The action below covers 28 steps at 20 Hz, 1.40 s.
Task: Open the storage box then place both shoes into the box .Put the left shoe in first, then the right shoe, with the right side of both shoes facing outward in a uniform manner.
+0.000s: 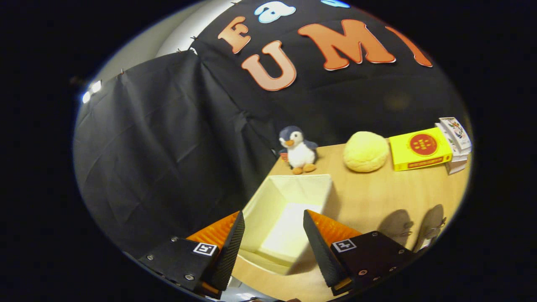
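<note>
Gripper jaws wide, nothing between the fingers. Storage box sits open just ahead of them, near the wooden table's left edge. Two shoes lie to the right, near side. Far side: penguin toy, yellow plush ball, yellow book.
</note>
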{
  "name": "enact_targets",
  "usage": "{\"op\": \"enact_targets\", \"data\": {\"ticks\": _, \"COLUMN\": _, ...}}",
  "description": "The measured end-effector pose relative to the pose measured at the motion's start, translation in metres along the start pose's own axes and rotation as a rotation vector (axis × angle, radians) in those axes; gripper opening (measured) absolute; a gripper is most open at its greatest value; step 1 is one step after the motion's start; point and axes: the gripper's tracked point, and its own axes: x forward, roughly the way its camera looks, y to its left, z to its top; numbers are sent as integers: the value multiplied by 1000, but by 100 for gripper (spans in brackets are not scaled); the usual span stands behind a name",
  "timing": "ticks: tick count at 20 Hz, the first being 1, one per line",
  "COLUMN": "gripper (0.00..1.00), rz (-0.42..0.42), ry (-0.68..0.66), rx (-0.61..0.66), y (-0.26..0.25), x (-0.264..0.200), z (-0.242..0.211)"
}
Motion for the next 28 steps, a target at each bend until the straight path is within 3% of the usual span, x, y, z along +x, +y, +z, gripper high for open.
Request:
{"op": "enact_targets", "data": {"ticks": 4, "gripper": 88, "rz": -165, "ry": 50, "rx": -34, "y": -85, "x": -29, "z": -37}}
{"op": "enact_targets", "data": {"ticks": 11, "gripper": 88, "rz": -353, "ry": 167, "rx": -79, "y": -180, "x": -47, "z": -98}}
{"op": "enact_targets", "data": {"ticks": 19, "gripper": 86, "rz": -408, "ry": 315, "rx": -103, "y": -226, "x": -29, "z": -147}}
{"op": "enact_targets", "data": {"ticks": 23, "gripper": 75, "rz": -455, "ry": 353, "rx": -113, "y": -248, "x": -9, "z": -154}}
{"op": "enact_targets", "data": {"ticks": 27, "gripper": 39, "rz": -460, "ry": 390, "rx": -40, "y": -254, "x": 2, "z": -164}}
{"op": "enact_targets", "data": {"ticks": 28, "gripper": 24, "rz": -469, "ry": 387, "rx": -36, "y": -256, "x": 3, "z": -163}}
